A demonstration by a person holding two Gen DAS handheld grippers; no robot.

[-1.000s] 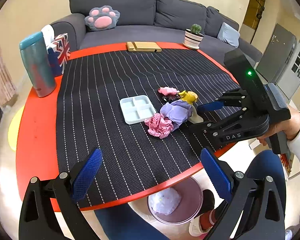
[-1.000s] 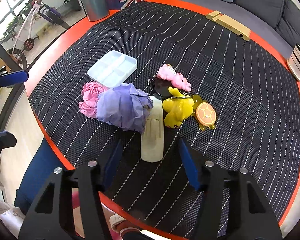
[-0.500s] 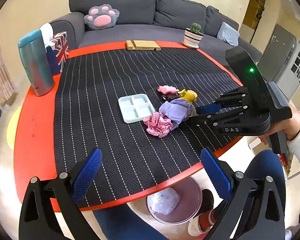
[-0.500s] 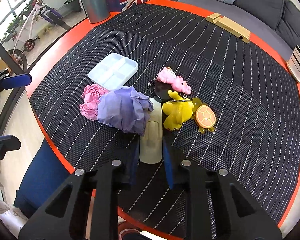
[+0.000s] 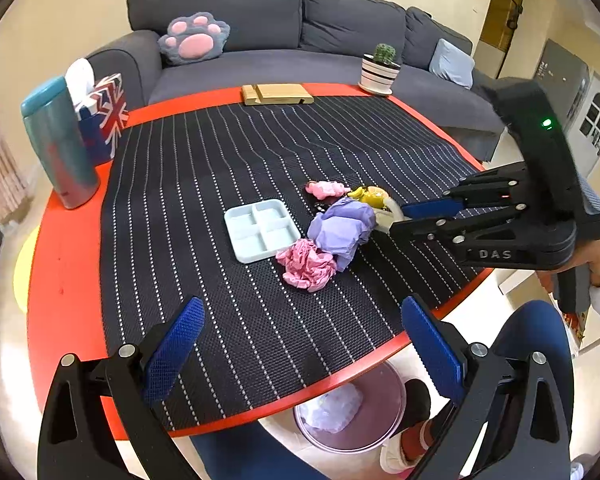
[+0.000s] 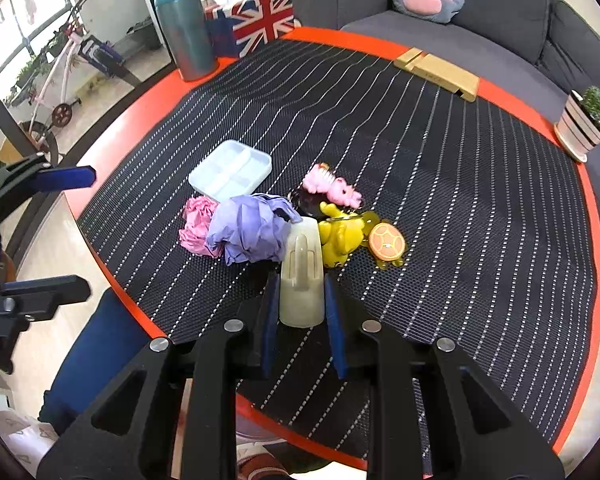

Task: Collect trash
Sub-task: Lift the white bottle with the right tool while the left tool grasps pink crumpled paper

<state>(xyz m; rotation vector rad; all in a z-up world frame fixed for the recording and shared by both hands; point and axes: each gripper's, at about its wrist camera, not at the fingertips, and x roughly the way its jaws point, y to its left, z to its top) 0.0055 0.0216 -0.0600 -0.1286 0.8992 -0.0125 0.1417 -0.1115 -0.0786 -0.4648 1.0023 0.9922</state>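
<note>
My right gripper (image 6: 301, 292) is shut on a cream plastic hook piece (image 6: 302, 272) and holds it tilted just off the striped mat; it also shows in the left wrist view (image 5: 410, 218). Beside it lie a crumpled purple paper (image 6: 252, 232) and a crumpled pink paper (image 6: 196, 222), seen also in the left wrist view as purple paper (image 5: 342, 228) and pink paper (image 5: 306, 266). My left gripper (image 5: 300, 352) is open and empty, above the table's near edge. A pink-rimmed trash bin (image 5: 350, 408) with paper in it stands under the table edge.
A pale blue divided tray (image 6: 231, 170), a pink toy (image 6: 334, 188), a yellow toy (image 6: 340, 234) and an orange turtle (image 6: 386, 242) lie on the mat. A teal bottle (image 5: 58, 144), flag tissue box (image 5: 102, 116), wooden stand (image 5: 276, 94) and potted cactus (image 5: 380, 68) stand at the rim.
My right gripper has closed on the cream hook piece and lifted its near end. The left gripper has stayed open near the table's front edge.
</note>
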